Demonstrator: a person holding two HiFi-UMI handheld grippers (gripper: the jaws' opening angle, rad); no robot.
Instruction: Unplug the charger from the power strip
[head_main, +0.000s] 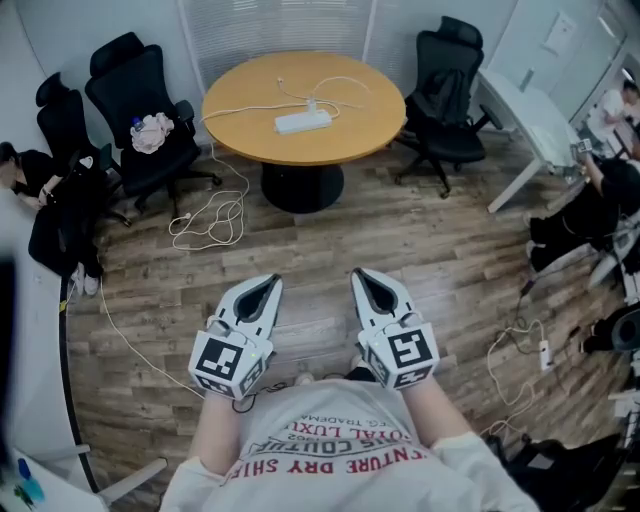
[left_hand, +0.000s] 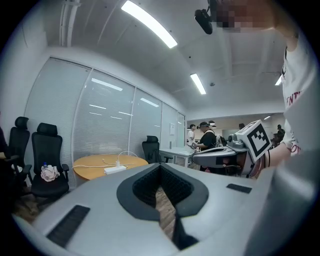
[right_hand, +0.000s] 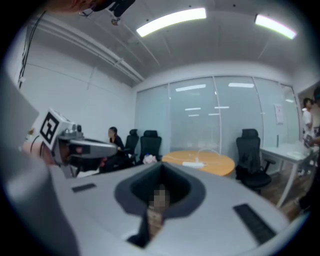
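White power strip (head_main: 302, 121) on round table (head_main: 250, 100); left gripper (head_main: 270, 284), right gripper (head_main: 360, 276) jaws closed, empty; shirt (head_main: 340, 440) print includes "DRY".

A round wooden worktop (head_main: 350, 120) stands on a plank floor (head_main: 400, 260); one black office chair (head_main: 140, 100) stands left of it, holding a crumpled cloth (head_main: 152, 131); another chair (head_main: 445, 90) stands right; a white desk (head_main: 535, 125) beyond.

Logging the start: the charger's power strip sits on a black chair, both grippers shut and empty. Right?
No: the head view shows the power strip on the round table instead. Left gripper and right gripper are shut and empty.
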